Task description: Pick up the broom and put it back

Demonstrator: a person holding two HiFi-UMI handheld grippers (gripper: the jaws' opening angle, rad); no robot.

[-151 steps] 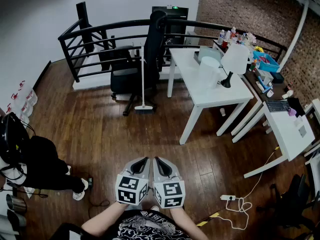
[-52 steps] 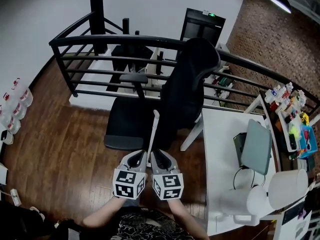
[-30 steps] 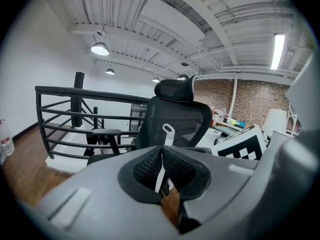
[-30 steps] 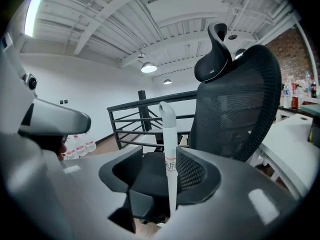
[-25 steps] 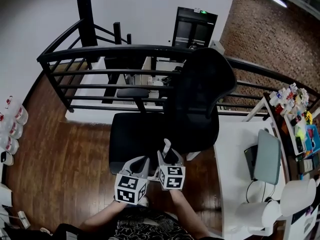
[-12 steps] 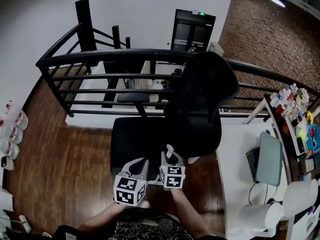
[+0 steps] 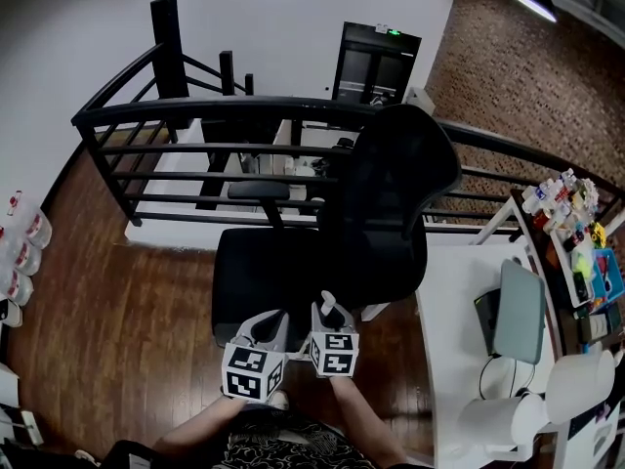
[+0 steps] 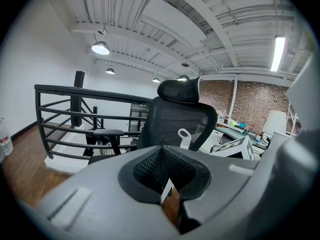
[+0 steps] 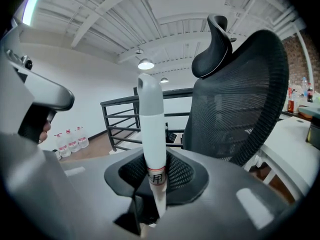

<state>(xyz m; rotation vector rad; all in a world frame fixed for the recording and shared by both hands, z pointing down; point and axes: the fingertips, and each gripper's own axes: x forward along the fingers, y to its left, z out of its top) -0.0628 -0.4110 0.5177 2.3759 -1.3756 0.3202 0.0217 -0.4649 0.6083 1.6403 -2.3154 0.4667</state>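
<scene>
we clamp the right gripper (image 9: 155, 170) jaws on the upright broom handle (image 9: 151, 124) near its top, for lifting control. the left gripper (image 8: 161, 156) jaws rest together, empty, beside it, before the office chair (image 7: 391, 203).

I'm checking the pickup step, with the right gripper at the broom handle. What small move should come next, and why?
Probably a short straight lift with the right gripper. Its jaws are clamped on the broom handle near its top, and the handle stands close before the office chair, which a sideways pull might bump. The left gripper is empty.
</scene>
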